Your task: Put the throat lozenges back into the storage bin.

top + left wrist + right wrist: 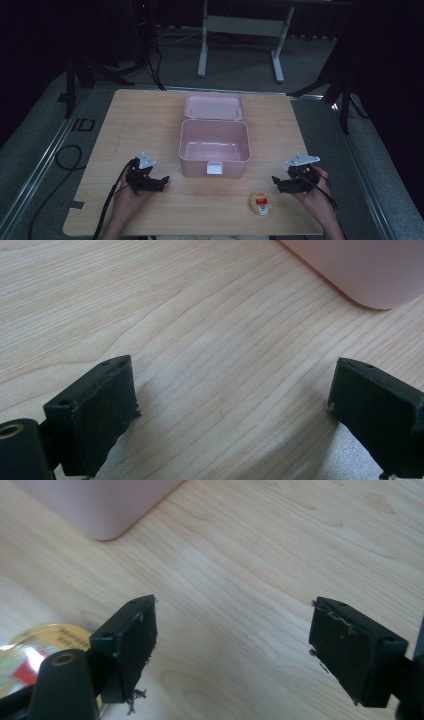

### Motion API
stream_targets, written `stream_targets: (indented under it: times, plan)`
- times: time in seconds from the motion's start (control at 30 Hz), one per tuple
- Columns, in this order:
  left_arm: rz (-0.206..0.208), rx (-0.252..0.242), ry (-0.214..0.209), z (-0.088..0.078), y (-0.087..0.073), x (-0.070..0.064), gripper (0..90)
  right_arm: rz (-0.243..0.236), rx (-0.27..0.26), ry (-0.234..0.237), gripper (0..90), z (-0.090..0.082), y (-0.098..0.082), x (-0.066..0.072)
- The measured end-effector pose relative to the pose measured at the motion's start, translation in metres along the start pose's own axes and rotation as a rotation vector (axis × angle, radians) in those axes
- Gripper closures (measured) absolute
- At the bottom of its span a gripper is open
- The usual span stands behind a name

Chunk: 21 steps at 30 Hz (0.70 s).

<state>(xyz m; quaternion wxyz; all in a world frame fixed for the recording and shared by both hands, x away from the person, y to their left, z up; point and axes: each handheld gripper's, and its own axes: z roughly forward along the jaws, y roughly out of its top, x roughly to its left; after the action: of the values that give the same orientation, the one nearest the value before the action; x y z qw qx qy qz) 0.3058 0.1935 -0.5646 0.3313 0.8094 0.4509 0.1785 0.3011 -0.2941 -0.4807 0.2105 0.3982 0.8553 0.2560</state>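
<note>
While your hands rest low on the wood, here is how each thing looks and lies:

Left gripper [161, 181]: your jaws stand wide apart with nothing between them; the pads are flat black blocks, matte, frayed at the edges. A grey three-cornered plate sits on top.

Right gripper [276, 183]: your jaws are spread wide too, holding nothing; same blunt black pads, with loose fibres hanging from the nearer one.

Tin [261, 203]: round, flat, shiny gold lid with a red mark and small print. It lies on the table just beside your right gripper, toward you and slightly inward, not touched. In the right gripper view it peeks out behind the left-hand jaw [35, 652].

Box [215, 142]: pale pink plastic, smooth, rectangular with rounded corners, open and hollow, a white latch on its front wall. It sits between your two grippers and a little ahead of both; each gripper view catches one rounded corner ahead of the jaws [372, 270] [97, 505].

Lid [214, 106]: same pink plastic, hinged back flat behind the box, farther from both grippers.

Table [150, 120]: light wood-grain board, smooth, with rounded corners.
</note>
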Motion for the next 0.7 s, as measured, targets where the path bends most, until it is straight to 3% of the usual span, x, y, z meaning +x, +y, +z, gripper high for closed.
stream_targets:
  times: [0.5,0.7]
  plan:
    - [0.000,0.000,0.000,0.000,0.000,0.000,5.5,-0.051,0.045,0.050,13.6,-0.011,0.013,0.012]
    - [-0.001,-0.001,0.000,0.000,0.000,0.000,5.5,-0.076,0.078,0.049,13.8,-0.010,0.017,0.018]
